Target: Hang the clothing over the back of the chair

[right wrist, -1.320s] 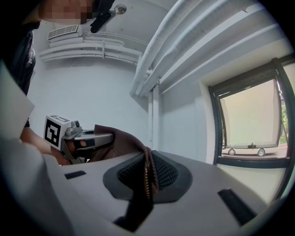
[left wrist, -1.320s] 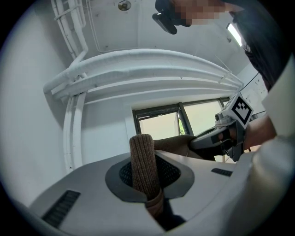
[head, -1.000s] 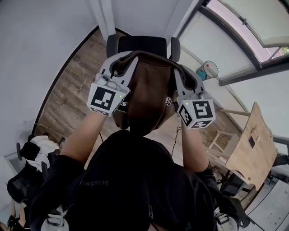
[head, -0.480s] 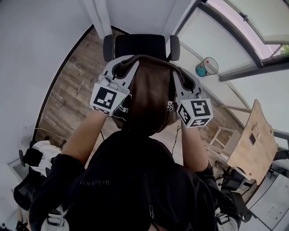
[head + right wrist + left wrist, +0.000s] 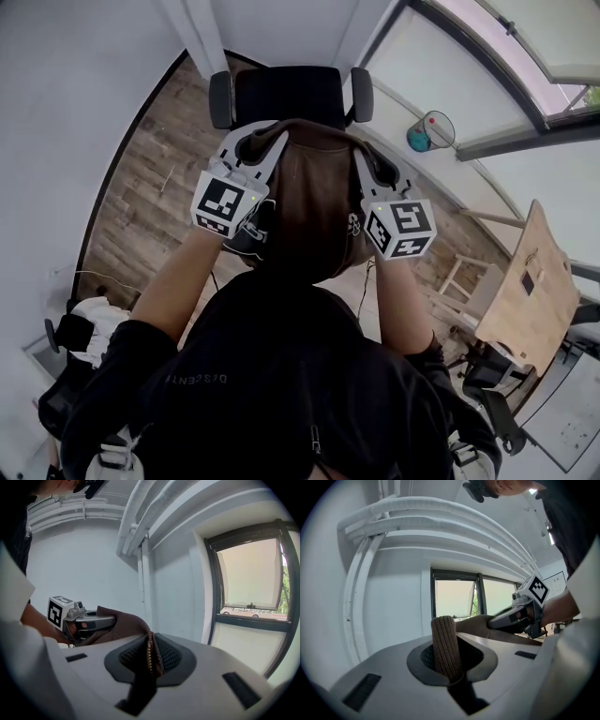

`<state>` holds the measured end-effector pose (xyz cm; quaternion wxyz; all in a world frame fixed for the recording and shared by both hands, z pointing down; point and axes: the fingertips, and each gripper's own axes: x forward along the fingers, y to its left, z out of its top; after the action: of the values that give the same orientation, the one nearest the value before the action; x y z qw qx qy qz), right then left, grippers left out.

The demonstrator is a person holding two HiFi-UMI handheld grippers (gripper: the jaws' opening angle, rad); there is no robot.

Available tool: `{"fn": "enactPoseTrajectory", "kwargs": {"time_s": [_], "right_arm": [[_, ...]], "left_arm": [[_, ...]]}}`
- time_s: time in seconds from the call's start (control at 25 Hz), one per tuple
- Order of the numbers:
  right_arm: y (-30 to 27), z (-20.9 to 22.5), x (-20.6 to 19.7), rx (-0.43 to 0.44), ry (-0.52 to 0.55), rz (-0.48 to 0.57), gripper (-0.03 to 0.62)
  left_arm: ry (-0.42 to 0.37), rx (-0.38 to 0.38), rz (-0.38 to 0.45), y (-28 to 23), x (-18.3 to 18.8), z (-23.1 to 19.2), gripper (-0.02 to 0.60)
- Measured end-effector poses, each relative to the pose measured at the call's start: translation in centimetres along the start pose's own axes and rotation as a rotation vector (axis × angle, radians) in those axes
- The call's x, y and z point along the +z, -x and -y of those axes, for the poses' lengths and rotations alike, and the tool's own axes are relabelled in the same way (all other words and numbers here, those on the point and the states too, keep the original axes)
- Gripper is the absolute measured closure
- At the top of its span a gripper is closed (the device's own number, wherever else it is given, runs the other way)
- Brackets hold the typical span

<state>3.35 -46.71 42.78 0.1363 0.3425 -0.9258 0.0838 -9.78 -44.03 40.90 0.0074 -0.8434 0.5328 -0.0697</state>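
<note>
Head view: jacket (image 5: 314, 202) sits lower vs a sec ago, now near the chair back (image 5: 286, 94), not draped yet. Left gripper (image 5: 258, 142) fingers clamp its ribbed hem, right gripper (image 5: 371, 157) fingers its zipper edge.

Around the room
Plank floor (image 5: 141, 197), wooden table (image 5: 530, 291) at right, white cloth (image 5: 92, 319) lower left, 1 teal object (image 5: 427, 132) by the window (image 5: 450, 82)

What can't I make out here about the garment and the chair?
- Head view: the near part of the chair, hidden behind the garment.
- Head view: the garment's lower end, hidden by the person's torso.
- Head view: whether the garment touches the chair; from above the gap cannot be judged.
- Both gripper views: the chair lies outside the frame.
</note>
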Motion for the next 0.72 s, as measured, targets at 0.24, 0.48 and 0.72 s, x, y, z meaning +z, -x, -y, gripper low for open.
{"fn": "enactPoseTrajectory", "kwargs": {"time_s": [0.24,0.48,0.72], "right_arm": [[-1.1,0.4,-1.4,-0.005,-0.019,-0.032,0.536],[-1.7,0.6,-2.7,-0.007,-0.034,-0.06,0.53],[-2.2,0.8,-3.7,-0.015,-0.056,-0.087,0.519]], "left_arm": [[0.013,-0.01,-0.032,-0.7,-1.6,-0.2,0.532],[0.031,-0.02,-0.062,-0.9,-3.4,-0.2,0.532],[0.044,-0.024,-0.094,-1.2,-4.5,-0.2,0.531]]}}
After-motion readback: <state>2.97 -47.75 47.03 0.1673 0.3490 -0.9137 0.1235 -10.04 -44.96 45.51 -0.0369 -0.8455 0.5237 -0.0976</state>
